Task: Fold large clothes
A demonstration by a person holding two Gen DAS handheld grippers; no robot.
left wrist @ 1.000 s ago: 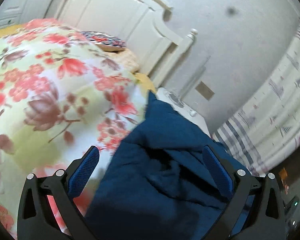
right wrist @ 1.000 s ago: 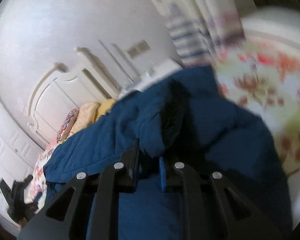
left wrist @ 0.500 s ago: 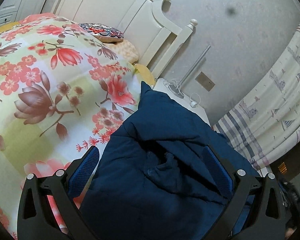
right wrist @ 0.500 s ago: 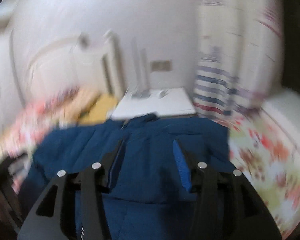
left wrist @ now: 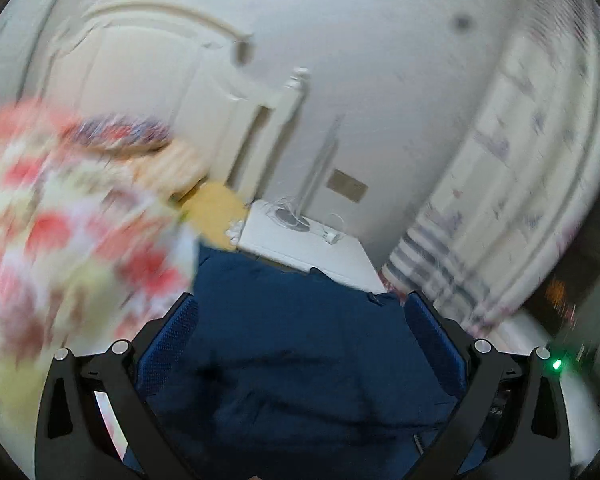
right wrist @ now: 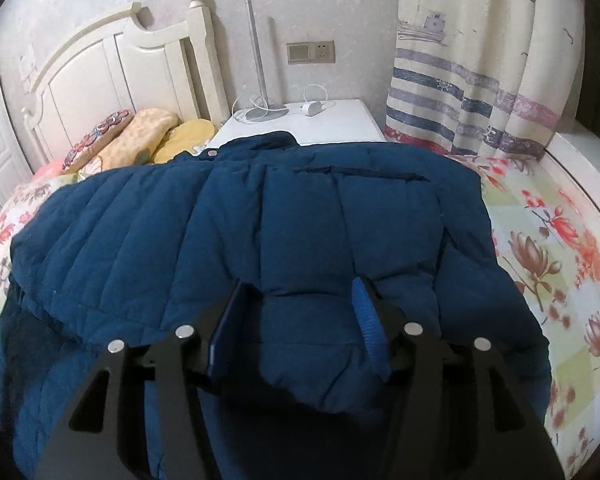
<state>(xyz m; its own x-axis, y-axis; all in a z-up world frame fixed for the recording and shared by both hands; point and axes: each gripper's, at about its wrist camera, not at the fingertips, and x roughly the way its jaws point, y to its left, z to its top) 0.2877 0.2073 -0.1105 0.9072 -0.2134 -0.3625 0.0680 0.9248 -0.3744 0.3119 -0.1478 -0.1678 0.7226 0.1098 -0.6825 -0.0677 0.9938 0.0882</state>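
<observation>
Jacket fold just laid; both grippers let go.

The blue jacket (right wrist: 300,216) lies spread on the flowered quilt (right wrist: 548,248), one folded flap ending between the right gripper (right wrist: 296,316) jaws, which have just been opening and no longer pinch it. The left gripper (left wrist: 300,320) gapes wide above the jacket, gripping nothing. Next likely calls for finding a fresh edge or sleeve to pinch and fold over.

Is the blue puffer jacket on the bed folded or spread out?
Partly folded: the blue puffer jacket has a sleeve lying across its body on the floral bedspread.
</observation>
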